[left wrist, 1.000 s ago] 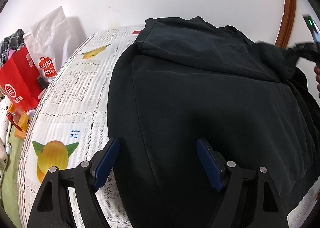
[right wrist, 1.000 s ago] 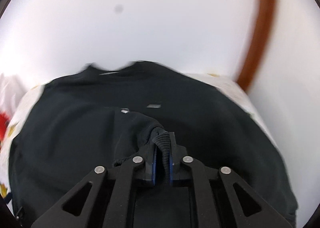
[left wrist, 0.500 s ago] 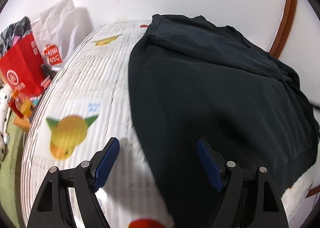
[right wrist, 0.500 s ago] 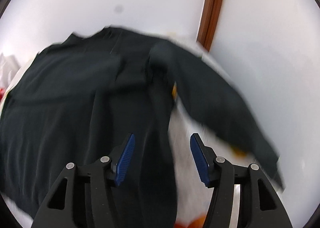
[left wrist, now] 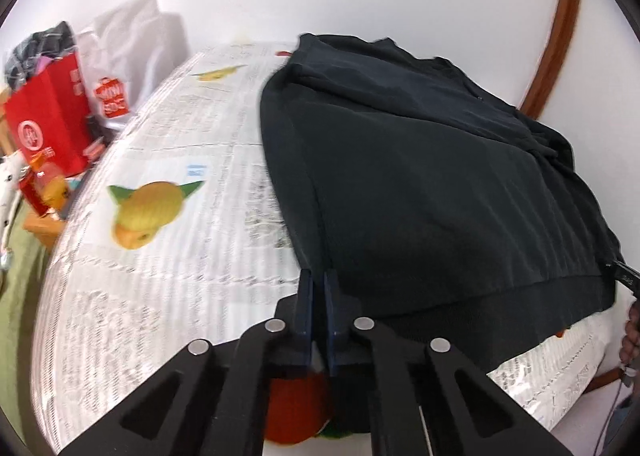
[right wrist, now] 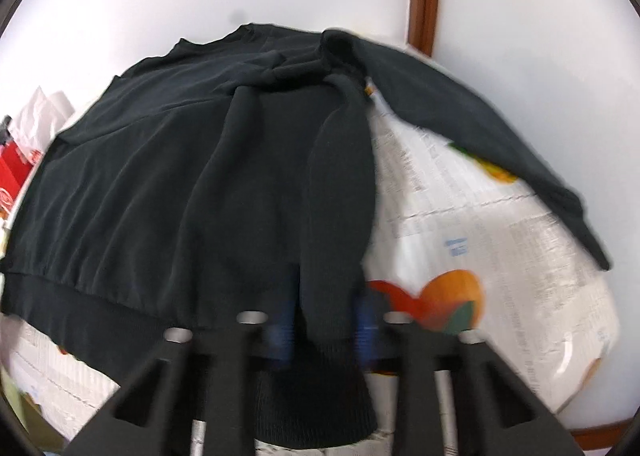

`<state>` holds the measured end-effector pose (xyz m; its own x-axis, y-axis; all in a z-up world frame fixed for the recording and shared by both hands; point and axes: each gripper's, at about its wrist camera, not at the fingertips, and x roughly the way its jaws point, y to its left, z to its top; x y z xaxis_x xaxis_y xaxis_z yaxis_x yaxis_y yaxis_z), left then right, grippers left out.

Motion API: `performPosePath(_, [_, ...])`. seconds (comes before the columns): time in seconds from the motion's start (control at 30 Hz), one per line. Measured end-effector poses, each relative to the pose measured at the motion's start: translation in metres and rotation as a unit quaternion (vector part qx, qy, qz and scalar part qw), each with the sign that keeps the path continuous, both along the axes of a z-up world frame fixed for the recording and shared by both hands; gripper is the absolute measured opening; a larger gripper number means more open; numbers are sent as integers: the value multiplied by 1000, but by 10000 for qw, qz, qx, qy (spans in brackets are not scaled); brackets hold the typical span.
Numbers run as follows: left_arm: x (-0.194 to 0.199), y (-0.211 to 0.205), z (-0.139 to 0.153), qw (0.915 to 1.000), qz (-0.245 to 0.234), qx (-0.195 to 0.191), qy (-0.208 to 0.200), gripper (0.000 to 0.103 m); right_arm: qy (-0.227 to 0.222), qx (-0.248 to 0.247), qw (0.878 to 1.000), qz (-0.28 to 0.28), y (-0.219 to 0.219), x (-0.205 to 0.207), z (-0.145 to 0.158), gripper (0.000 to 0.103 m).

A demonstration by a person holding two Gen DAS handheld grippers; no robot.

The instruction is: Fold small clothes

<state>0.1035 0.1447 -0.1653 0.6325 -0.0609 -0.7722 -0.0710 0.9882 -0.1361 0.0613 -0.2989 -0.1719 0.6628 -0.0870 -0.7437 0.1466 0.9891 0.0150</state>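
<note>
Lying ahead of both tongs, a bench draped in newsprint-and-fruit patterned cloth [left wrist: 168,248] carries the dark, long-sleeved knit sweater [left wrist: 420,175], spread flat with one sleeve trailing off to the right. The left tongs [left wrist: 317,296] are closed on the sweater's near left hem corner. The right tongs [right wrist: 324,320] straddle a ribbed cuff or hem strip, blurred; whether they pinch it cannot be told. Risk: uneven lift, as one shallow corner grip could slip and skew the fold.
</note>
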Motion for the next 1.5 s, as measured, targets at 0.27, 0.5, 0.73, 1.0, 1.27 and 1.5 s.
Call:
performPosePath(0.27, [-36, 11, 6, 9999, -8, -159, 5, 5, -35, 220, 9994, 269, -2, -25, 12, 11])
performPosePath(0.5, [-47, 12, 5, 9998, -129, -114, 128, 6, 115, 120, 9992, 355, 3, -23, 10, 14])
performPosePath(0.73, [-37, 17, 24, 10000, 33, 20, 42, 29, -35, -516, 9979, 389, 11, -3, 44, 33])
performPosePath(1.0, [15, 25, 51, 9992, 221, 210, -265, 39, -640, -515, 9913, 1029, 71, 89, 105, 49])
performPosePath(1.27, [76, 30, 56, 9987, 224, 349, -312, 39, -635, -174, 9791, 1923, 174, 224, 122, 48])
performPosePath(1.5, [122, 36, 41, 9992, 92, 314, -222, 35, -494, -164, 9632, 2638, 255, 315, 110, 48])
